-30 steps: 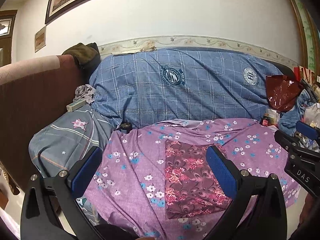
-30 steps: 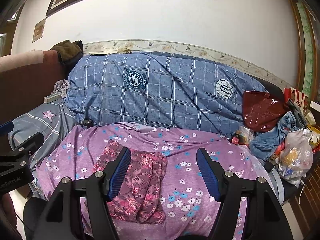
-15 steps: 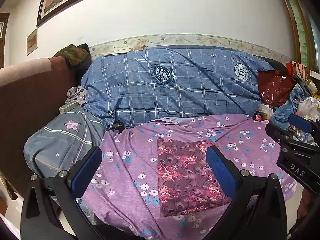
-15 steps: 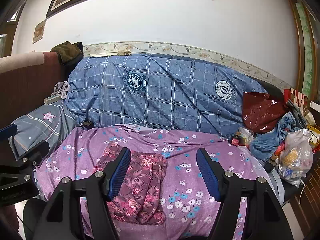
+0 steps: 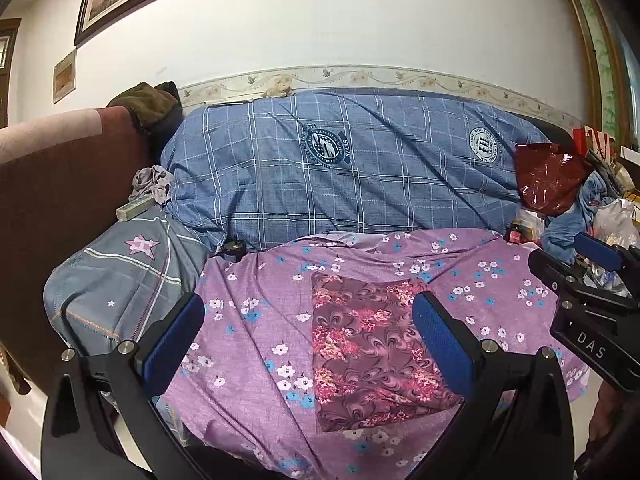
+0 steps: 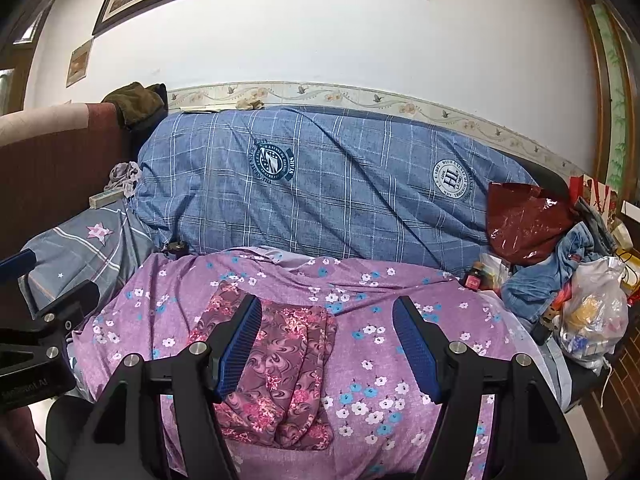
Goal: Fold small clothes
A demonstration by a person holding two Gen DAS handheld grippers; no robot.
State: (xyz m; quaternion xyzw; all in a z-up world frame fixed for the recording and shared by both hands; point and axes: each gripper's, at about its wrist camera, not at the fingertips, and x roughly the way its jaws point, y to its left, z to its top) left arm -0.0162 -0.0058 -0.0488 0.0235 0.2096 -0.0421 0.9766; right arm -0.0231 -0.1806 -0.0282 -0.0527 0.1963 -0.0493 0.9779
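A small maroon garment with pink flowers [image 5: 368, 352] lies folded into a rectangle on the purple floral sheet [image 5: 256, 344]. It also shows in the right wrist view [image 6: 280, 368]. My left gripper [image 5: 308, 340] is open and empty, held above and in front of the garment. My right gripper [image 6: 326, 346] is open and empty too, above the garment's right side. The right gripper shows at the right edge of the left wrist view [image 5: 588, 300]; the left gripper shows at the left edge of the right wrist view [image 6: 36, 320].
A blue plaid quilt [image 5: 340, 172] lies along the wall behind the sheet. A grey star pillow [image 5: 120, 272] is at the left by the brown headboard [image 5: 60, 184]. A dark red bag [image 6: 524, 220], blue clothes [image 6: 556, 268] and a white plastic bag [image 6: 596, 316] crowd the right.
Both grippers have drawn back a little from the bed and stayed open. The garment lies where it was.
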